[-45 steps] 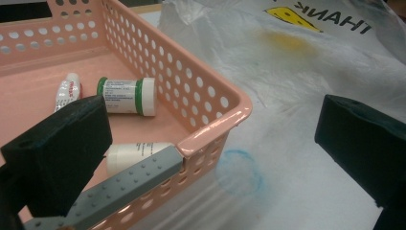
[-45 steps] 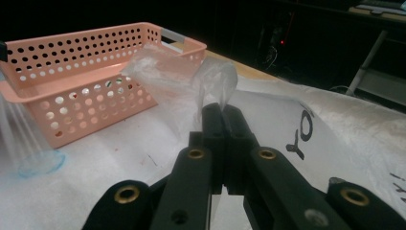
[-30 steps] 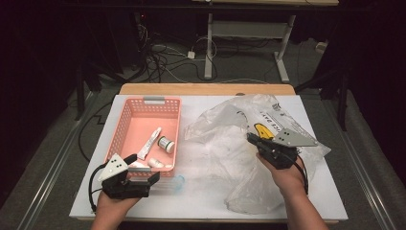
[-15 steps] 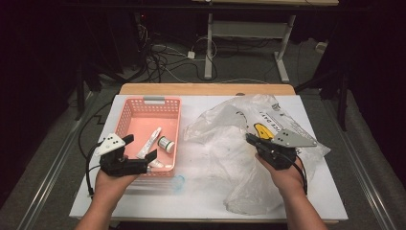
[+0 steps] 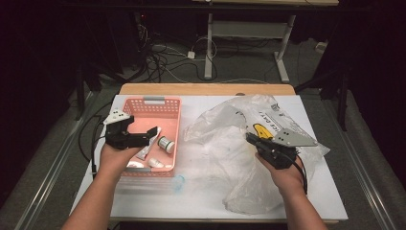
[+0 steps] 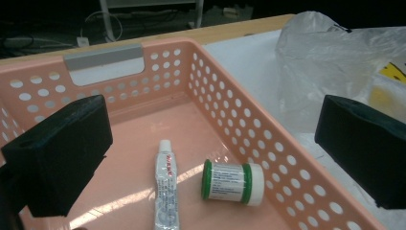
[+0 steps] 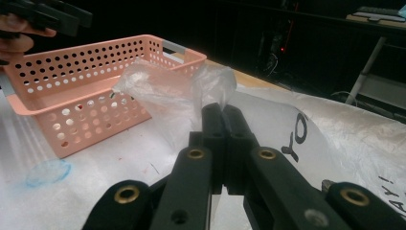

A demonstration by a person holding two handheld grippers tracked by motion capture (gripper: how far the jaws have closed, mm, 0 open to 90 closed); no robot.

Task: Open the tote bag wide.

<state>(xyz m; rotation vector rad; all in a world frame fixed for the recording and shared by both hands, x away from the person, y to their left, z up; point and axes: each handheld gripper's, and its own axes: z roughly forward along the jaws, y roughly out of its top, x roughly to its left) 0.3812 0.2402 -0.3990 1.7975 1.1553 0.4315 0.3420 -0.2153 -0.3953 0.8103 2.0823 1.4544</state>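
The clear plastic bag (image 5: 249, 158) lies crumpled on the white table top (image 5: 201, 201), right of the pink basket (image 5: 168, 108). The right gripper (image 7: 221, 115) has its jaws pressed together, pinching a fold of the bag's film near its mouth. The left gripper (image 5: 148, 136) hangs over the basket with jaws spread wide and nothing between them. Below it, on the basket floor, lie a small white tube (image 6: 166, 184) and a green-banded jar with a white cap (image 6: 233, 182), just beside each other.

The step in hand appears to be picking an item from the basket for bagging while the bag is held. The next move likely calls for lowering the open jaws around the tube or the jar and closing squarely.

Writing: dark letters "YO" (image 7: 297, 132) on the bag and a yellow mark (image 5: 261, 130) are visible; the jar's label and the tube's red print are too small to read.
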